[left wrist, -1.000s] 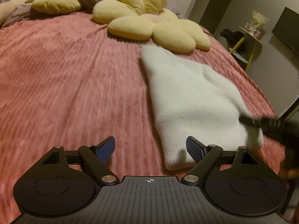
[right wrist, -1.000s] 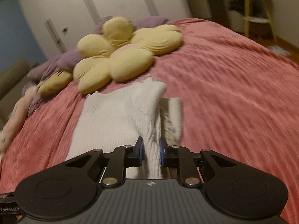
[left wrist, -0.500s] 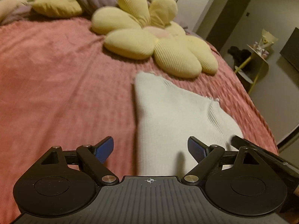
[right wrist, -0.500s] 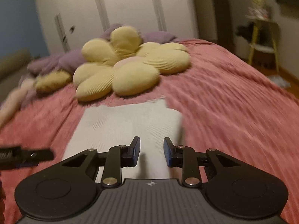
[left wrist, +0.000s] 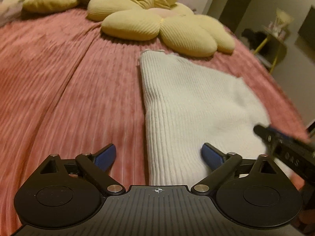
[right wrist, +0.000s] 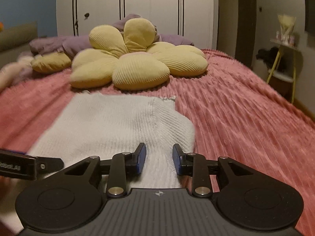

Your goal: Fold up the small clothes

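A white ribbed knit garment point(left wrist: 193, 106) lies partly folded on the pink bedspread point(left wrist: 59, 90); it also shows in the right wrist view point(right wrist: 118, 125). My left gripper point(left wrist: 158, 156) is wide open and empty, low over the garment's near left edge. My right gripper point(right wrist: 159, 158) is open and empty, just above the garment's near right part. The right gripper's tip shows at the right of the left wrist view point(left wrist: 279, 139), and the left gripper's tip shows at the left of the right wrist view point(right wrist: 29, 164).
A yellow flower-shaped cushion point(right wrist: 135, 66) lies beyond the garment, with purple bedding point(right wrist: 65, 44) and a small yellow pillow point(right wrist: 51, 62) behind. A yellow side table point(right wrist: 283, 59) stands off the bed's right side. White wardrobe doors point(right wrist: 137, 5) stand behind.
My right gripper let go of the garment's side flap, which now lies folded over the body. It opened and drew back. My left gripper moved in lower over the garment's near edge.
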Tool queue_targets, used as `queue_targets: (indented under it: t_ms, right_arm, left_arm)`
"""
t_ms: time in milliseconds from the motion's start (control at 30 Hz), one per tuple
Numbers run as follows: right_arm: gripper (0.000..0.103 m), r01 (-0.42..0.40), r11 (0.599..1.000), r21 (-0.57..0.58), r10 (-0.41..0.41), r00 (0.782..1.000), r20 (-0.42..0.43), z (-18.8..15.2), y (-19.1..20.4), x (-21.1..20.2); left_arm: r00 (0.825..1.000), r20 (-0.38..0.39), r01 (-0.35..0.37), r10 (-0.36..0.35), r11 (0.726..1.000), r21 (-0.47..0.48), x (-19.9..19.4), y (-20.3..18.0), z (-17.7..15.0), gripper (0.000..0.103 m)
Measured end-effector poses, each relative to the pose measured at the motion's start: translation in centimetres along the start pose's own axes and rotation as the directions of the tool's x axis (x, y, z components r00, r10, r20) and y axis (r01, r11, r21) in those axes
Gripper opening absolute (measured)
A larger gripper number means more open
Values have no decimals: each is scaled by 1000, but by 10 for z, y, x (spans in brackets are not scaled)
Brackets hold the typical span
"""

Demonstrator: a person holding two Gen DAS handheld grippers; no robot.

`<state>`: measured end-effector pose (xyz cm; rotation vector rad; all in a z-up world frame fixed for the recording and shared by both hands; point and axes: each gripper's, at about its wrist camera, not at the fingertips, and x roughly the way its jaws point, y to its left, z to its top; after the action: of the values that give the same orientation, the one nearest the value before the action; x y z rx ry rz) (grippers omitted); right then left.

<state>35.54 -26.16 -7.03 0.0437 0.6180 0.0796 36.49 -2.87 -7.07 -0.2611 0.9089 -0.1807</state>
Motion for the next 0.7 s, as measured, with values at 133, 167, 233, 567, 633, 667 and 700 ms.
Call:
queue_targets:
  t_ms: [133,167,233,567,633,667,700]
  right_arm:
    - [42,-40,994,101,42,999,-23,-13,-14,-47]
    - [42,-56,991,120,61,998,-31,-23,-17,-59]
    - [42,-60,987,152,74,993,-88,-39,-21,-68]
    - [66,-80,977,198,119,974,-191,-28,-38,-67]
    - [69,-130,945,300,185,969,-165,-23,-52,-63]
    - [72,-168,919,358,233,961,-147,-19,-60,-57]
    - [73,-191,897,398,263,956,-134,-16,-64,-50]
  left_arm:
    - [998,7,62,-62,998,3,-32,8,-22,95]
    - [999,-8,53,-53,999,12,-33,8,-29,95]
    - [998,-52,33,-32,999,17,-25,9,-42,95]
    - [993,12,120,-120,993,-10,-52,21,-27,95]
    - [986,20,165,-163,983,-82,-44,29,-15,95]
    - [979,13,205,-204,972,-113,-34,33,-8,95]
    - [975,-3,221,-224,965,-138,-25,35,-2,93]
